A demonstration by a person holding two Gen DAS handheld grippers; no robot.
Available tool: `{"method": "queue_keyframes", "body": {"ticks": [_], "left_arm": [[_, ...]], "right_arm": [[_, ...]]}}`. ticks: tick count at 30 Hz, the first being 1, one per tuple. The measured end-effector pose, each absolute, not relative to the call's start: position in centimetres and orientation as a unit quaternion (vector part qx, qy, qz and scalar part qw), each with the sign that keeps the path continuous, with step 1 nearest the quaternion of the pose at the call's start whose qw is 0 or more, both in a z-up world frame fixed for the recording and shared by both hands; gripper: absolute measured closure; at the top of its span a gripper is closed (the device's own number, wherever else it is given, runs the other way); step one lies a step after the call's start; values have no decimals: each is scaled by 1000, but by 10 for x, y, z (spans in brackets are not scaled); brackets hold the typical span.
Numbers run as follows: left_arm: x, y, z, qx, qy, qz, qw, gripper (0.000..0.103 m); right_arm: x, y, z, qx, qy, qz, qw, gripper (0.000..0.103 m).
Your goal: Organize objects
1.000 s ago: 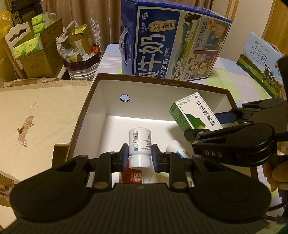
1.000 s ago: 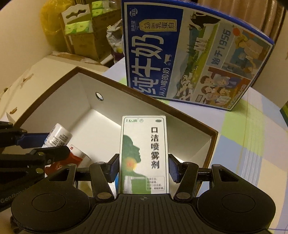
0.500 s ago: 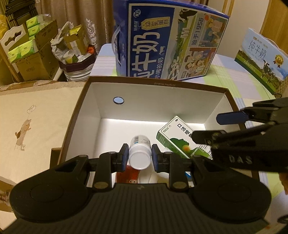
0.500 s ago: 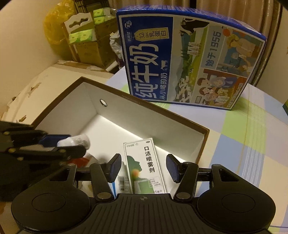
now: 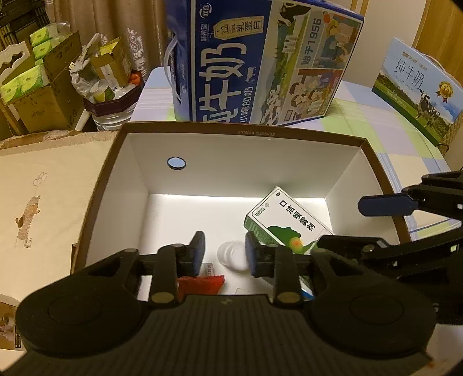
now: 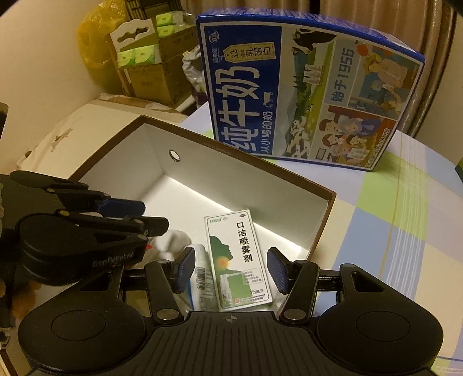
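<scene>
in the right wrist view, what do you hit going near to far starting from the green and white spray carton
green and white spray carton lying in the box → far wall of the brown box → big blue milk carton case standing on the checked tablecloth → curtain

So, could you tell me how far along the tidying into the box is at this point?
Done: the green spray carton and white bottle lie inside the brown box, beside a red packet. In hand: nothing; the left gripper and right gripper are both open above the box. Left: no loose items are visible on the tablecloth.
</scene>
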State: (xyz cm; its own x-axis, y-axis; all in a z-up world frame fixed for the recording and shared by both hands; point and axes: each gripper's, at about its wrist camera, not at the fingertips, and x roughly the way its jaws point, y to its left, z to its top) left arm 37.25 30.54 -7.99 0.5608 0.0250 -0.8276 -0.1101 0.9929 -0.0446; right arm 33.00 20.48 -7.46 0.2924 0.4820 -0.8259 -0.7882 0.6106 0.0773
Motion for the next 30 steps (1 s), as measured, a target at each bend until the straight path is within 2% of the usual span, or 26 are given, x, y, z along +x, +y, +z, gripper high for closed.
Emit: {"method": "queue_keyframes", "body": {"ticks": [8,13,15,30], "left_arm": [[341,317,-63,-71,458,45,885,41],[310,322,-46,-89,446,58,888,28],[295,322,-40,-100,439,64,890,19],[205,264,-10,-81,421,84,900,10]], "right_arm": [[308,191,-61,-150,435,421,781,49],[285,174,-53,-130,432,428,783,46],[276,164,-49,-116,433,424,787,45],[224,80,-18,-53,432,404,805,42]]}}
